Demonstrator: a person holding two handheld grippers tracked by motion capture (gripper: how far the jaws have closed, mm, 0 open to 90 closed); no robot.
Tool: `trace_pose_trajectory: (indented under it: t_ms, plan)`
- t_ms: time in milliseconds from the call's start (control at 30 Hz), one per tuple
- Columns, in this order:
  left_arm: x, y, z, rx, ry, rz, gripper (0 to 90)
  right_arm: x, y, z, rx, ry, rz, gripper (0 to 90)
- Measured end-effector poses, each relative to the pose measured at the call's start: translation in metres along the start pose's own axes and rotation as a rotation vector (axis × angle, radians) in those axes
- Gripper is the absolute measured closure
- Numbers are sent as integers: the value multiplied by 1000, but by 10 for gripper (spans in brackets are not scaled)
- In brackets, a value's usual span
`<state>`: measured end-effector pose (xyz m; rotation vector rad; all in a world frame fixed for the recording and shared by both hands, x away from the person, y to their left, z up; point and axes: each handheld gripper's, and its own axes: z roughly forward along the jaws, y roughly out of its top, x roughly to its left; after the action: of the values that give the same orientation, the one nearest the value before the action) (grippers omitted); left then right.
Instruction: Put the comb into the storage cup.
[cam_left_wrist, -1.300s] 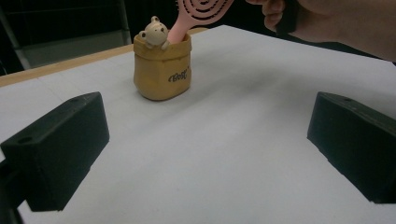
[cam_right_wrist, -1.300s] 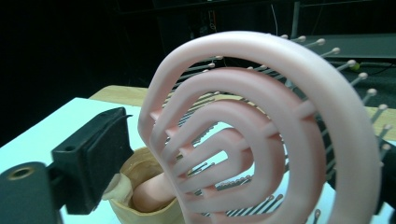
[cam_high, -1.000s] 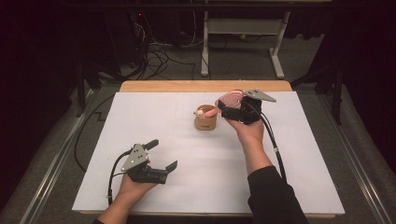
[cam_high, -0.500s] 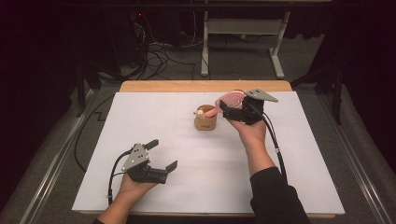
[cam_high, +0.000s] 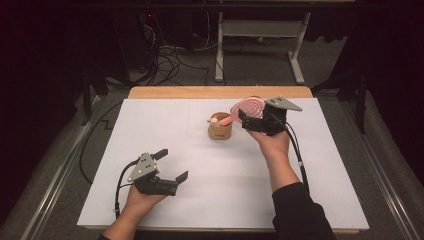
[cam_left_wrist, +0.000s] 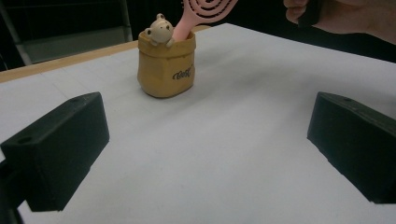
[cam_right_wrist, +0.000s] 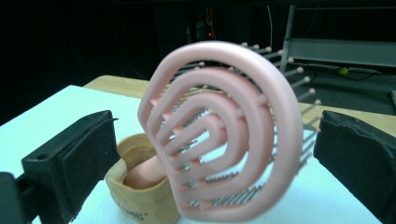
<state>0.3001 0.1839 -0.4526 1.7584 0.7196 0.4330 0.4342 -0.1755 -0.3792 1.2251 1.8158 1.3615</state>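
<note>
One pink hairbrush (cam_high: 247, 108) stands handle-down in a small tan pot (cam_high: 219, 131) with a bear figure on its rim, mid-bench toward the far side. Brush head leans right, out over the pot's rim. Right gripper (cam_high: 252, 121) sits at the head, jaws spread either side of it, not pinching in the right gripper view. Likely step: grasp or release of the brush. To do it well, close squarely across the head's outer ring, keep the pull along the handle so the pot stays upright. Left gripper (cam_high: 172, 165) rests near-left on the white bench (cam_high: 150, 125), jaws spread, empty.
</note>
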Motion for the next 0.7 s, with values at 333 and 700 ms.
trace_pose_trajectory:
  t_ms: [333, 700]
  plan:
    - [7, -1, -4, 9, 5, -16, 0, -2, -19, -11, 22, 11, -14, 0]
    - [9, -2, -4, 13, 16, -16, 0, -1, -59, -23, 44, 15, -52, 0]
